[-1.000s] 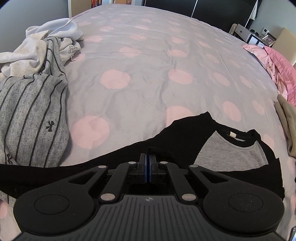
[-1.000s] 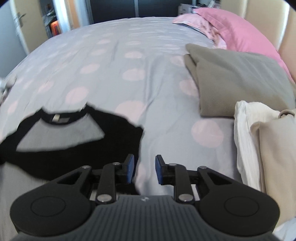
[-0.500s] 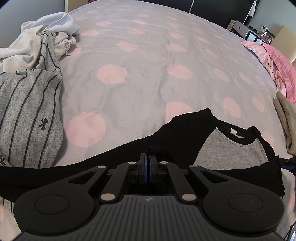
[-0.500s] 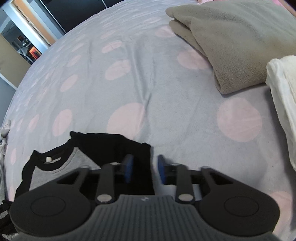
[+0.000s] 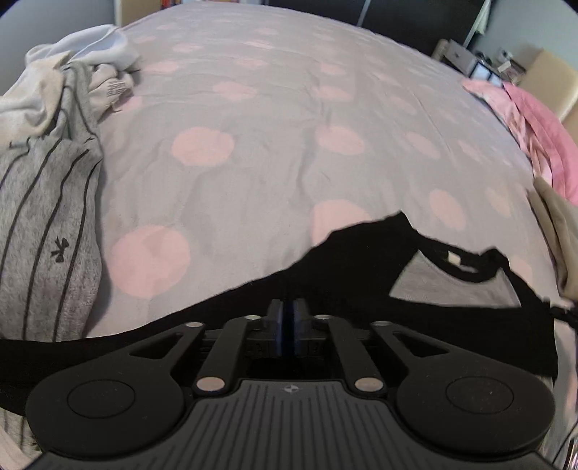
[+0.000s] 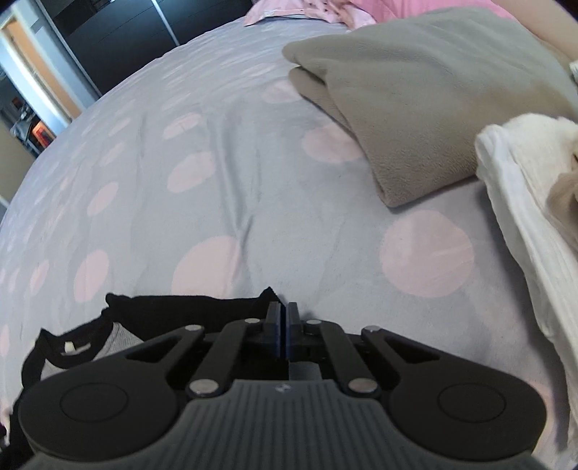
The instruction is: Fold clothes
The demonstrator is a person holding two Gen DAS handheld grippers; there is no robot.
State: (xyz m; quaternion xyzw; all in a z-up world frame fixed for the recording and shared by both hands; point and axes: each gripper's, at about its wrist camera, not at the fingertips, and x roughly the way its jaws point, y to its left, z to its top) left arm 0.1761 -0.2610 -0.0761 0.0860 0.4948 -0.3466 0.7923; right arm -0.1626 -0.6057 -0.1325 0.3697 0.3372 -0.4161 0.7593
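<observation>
A black T-shirt with a grey front panel (image 5: 365, 274) is spread on the grey, pink-dotted bed cover (image 5: 274, 170) — its sleeve is being released by the opening left gripper (image 5: 288, 318), while the closing right gripper (image 6: 283, 321) is pinched onto its opposite sleeve edge.

A grey bedspread (image 5: 281, 108) with pink dots, dark wardrobe doors (image 6: 119, 32) and an open doorway (image 6: 32, 94) behind.

This was a home bedroom: a wide bed with a grey cover dotted with pale pink circles (image 5: 289, 152) stretched ahead of the jaws, a pink pillow (image 5: 542, 126) lay far right, crumpled grey striped and white laundry (image 5: 47, 173) far left, and dark wardrobe doors (image 6: 119, 32) stood beyond.
</observation>
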